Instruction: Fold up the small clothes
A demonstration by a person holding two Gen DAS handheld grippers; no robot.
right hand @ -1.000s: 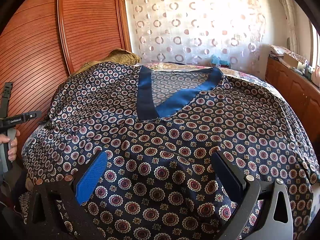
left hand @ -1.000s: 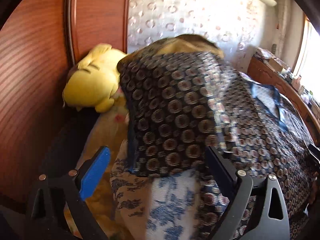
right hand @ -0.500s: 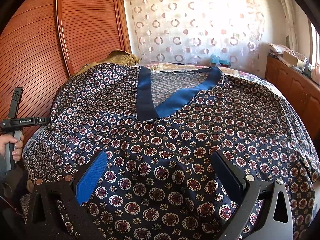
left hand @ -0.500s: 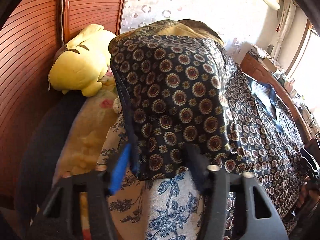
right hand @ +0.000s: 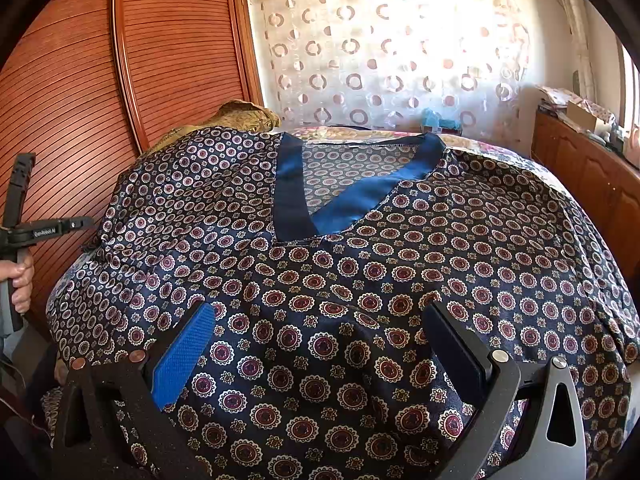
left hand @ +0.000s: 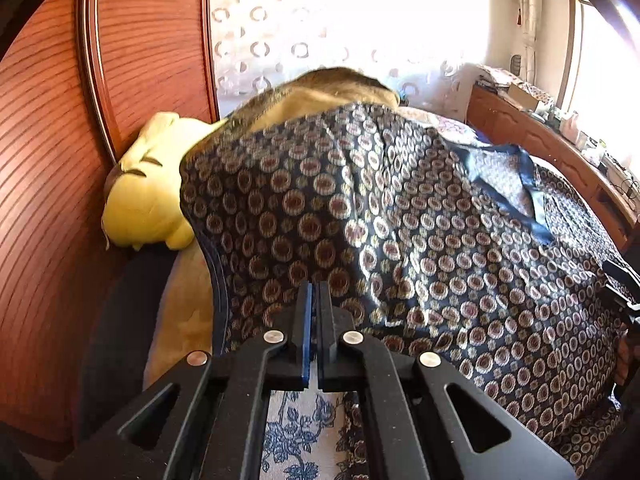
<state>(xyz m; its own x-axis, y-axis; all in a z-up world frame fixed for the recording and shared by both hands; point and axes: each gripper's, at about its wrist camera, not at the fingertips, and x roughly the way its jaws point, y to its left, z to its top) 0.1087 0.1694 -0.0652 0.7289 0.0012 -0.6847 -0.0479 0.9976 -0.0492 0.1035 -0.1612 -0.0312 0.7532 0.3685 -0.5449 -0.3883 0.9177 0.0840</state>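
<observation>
A dark navy top with round medallion print and a plain blue V-neck band lies spread front-up over the bed. My left gripper is shut on the top's left sleeve edge, and the fabric rises a little around the fingers. It shows from the side in the right wrist view, held in a hand. My right gripper is open, its fingers straddling the fabric at the top's lower middle, with the blue pad on the left.
A yellow plush toy lies against the slatted wooden wardrobe at the left. A blue-flowered white sheet covers the bed under the top. A wooden cabinet with clutter stands at the right. A patterned curtain hangs behind.
My left gripper went from wide open around the sleeve edge to shut on it. My right gripper has stayed open in the same place.
</observation>
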